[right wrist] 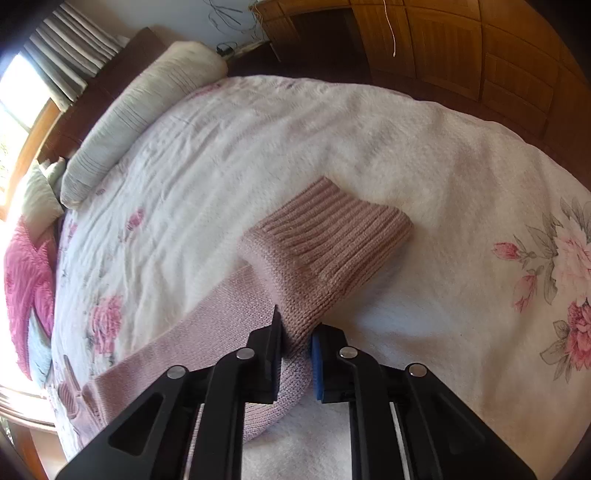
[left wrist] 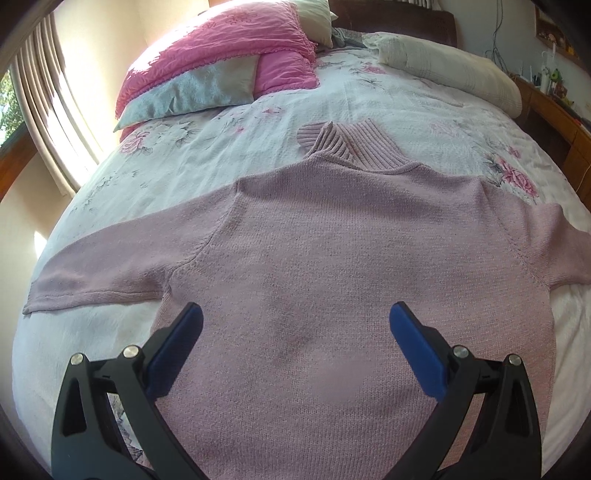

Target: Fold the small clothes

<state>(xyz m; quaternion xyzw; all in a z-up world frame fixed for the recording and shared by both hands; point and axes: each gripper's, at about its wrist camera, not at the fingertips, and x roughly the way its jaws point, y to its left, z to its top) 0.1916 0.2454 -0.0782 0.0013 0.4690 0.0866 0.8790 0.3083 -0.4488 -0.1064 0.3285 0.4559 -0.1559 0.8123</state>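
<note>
The right gripper (right wrist: 295, 338) is clamped on the sleeve (right wrist: 295, 266) of the pink sweater (left wrist: 332, 277), its jaws pinching the knit just behind the ribbed cuff (right wrist: 332, 236), which lies flat on the bed (right wrist: 369, 140) ahead of the fingertips. The left gripper (left wrist: 295, 332) hovers over the lower body of the sweater with its jaws wide apart, blue pads (left wrist: 413, 339) facing each other and nothing between them. The sweater lies spread flat in the middle of the bed, arms stretched out to both sides and the ribbed collar (left wrist: 340, 144) pointing toward the headboard (left wrist: 395, 18). The bed carries a white quilted cover printed with pink roses and grey leaves, slightly creased. Near the head, at the window-side corner, lie a pink pillow (left wrist: 229, 48) and a pale blue cushion (left wrist: 192, 92); a long cream bolster (left wrist: 450, 70) lies toward the other corner. Sun falls through striped curtains (left wrist: 48, 92) at a wood-framed window. Wooden panelled cupboards (right wrist: 461, 48) stand beyond the far edge of the bed, and a wooden shelf (left wrist: 554, 103) with small items runs beside it.
</note>
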